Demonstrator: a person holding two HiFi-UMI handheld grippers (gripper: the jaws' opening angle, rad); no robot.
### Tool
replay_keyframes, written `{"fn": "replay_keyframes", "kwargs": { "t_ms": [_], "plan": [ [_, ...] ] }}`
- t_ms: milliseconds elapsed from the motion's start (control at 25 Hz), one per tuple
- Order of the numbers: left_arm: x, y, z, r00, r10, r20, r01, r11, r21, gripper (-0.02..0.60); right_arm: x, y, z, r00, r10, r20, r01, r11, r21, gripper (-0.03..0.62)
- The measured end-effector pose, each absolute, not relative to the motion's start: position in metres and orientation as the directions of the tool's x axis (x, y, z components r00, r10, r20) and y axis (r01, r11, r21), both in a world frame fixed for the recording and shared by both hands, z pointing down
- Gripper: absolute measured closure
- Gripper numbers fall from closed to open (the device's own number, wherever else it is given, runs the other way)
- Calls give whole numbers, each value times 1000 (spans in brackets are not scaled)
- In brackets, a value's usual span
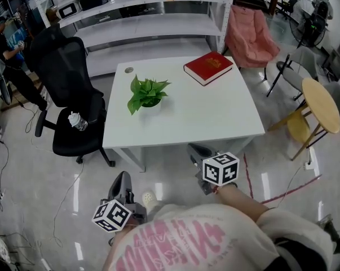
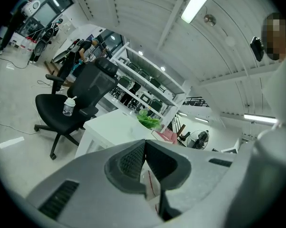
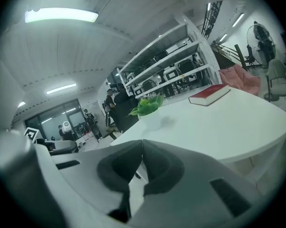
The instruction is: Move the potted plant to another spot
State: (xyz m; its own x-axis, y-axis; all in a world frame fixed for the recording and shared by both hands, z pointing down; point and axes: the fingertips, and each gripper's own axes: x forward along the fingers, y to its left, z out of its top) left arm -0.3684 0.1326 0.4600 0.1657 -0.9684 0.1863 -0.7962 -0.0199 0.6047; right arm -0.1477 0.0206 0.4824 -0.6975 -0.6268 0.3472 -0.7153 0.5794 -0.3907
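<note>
I stand at the near edge of a white square table, holding a two-jaw gripper in each hand, low in front of my body and short of the tabletop.

My left gripper has its jaws pressed together, the dark ribbed pads meeting along one thin line, with nothing between them. It touches nothing and hangs over the floor off the table's near left corner.

My right gripper is also fully closed and empty, its pads meeting edge to edge. It hovers just before the table's near edge without touching it, pointing across the top.

The potted plant, leafy green in a pale pot, stands upright on the table, left of centre and toward the far side. It is well apart from both grippers.

A red book lies flat near the far right corner, apart from the plant.

A black office chair stands beside the table's left side, with a small clear bottle lying on its seat.

White shelving runs along the wall behind the table.
</note>
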Motion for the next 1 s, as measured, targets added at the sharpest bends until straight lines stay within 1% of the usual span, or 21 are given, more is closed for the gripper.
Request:
{"fn": "replay_keyframes", "kwargs": {
  "t_ms": [520, 1000],
  "plan": [
    [-365, 136, 471, 176, -962, 207, -791, -13, 612, 578, -147, 30, 500, -673, -609, 420, -739, 576, -349, 586],
    [-367, 136, 475, 171, -962, 215, -787, -2, 617, 578, -146, 31, 508, -669, -597, 443, -742, 572, -349, 586]
  ]
}}
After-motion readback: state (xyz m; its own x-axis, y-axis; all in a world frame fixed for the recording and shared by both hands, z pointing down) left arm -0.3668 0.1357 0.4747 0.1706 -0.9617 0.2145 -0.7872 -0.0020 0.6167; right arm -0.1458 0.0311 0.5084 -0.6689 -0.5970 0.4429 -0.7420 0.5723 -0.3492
